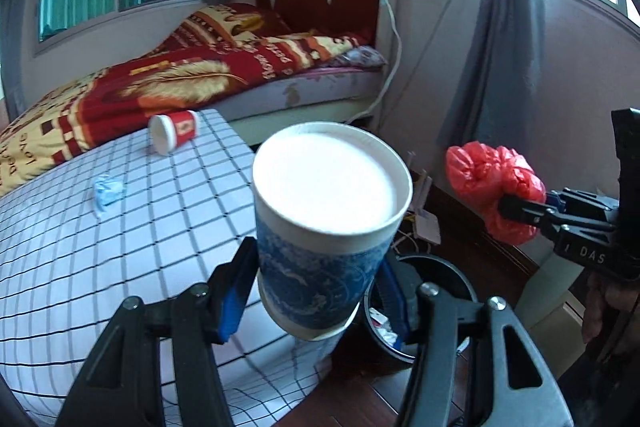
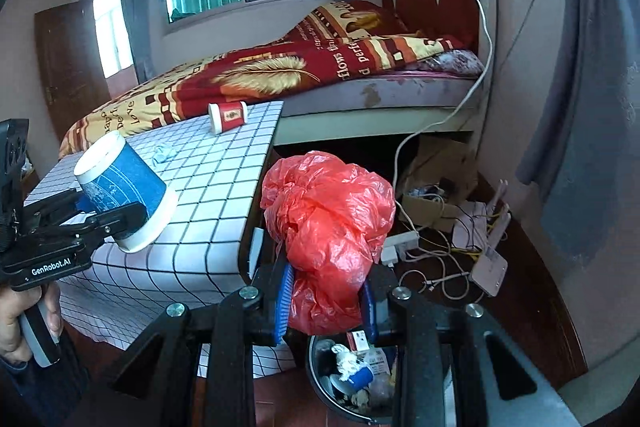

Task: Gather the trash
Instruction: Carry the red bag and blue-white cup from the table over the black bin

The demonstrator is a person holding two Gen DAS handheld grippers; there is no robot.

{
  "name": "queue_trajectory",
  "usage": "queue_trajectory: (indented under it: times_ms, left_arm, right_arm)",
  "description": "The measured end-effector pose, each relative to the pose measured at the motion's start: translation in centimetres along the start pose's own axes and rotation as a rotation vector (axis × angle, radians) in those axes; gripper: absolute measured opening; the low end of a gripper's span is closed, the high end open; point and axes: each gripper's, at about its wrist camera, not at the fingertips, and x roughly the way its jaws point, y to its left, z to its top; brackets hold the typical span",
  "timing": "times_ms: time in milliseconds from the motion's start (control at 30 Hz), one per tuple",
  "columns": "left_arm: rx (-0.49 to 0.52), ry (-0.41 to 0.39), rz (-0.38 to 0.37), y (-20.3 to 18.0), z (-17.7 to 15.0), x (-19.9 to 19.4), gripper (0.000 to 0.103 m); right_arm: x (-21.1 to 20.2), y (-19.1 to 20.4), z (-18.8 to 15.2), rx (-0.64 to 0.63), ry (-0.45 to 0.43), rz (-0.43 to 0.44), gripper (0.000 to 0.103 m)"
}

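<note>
My left gripper [image 1: 316,291] is shut on a blue-and-white paper cup [image 1: 324,227], held over the table edge near the black trash bin [image 1: 436,275]; the cup also shows in the right wrist view [image 2: 124,191]. My right gripper [image 2: 326,303] is shut on a crumpled red plastic bag [image 2: 332,227], just above the bin [image 2: 356,379], which holds several scraps. The bag also shows in the left wrist view [image 1: 492,187]. A red paper cup [image 1: 174,131] lies on its side on the checked table [image 1: 80,267], and a blue wrapper [image 1: 107,191] lies there too.
A bed with a red and yellow blanket [image 1: 168,83] stands behind the table. Cables, a power strip and a router [image 2: 480,251] lie on the dark floor by the wall. Grey curtains [image 1: 504,27] hang at the right.
</note>
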Motion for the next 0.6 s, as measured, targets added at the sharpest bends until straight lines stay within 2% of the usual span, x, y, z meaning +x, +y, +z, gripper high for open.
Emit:
queue_trajectory:
  times_ms: [600]
  left_arm:
    - [0.096, 0.100, -0.143, -8.2, -1.7, 4.3, 0.059]
  right_arm:
    - [-1.2, -6.2, -5.4, 0.065, 0.084, -0.125, 0.031]
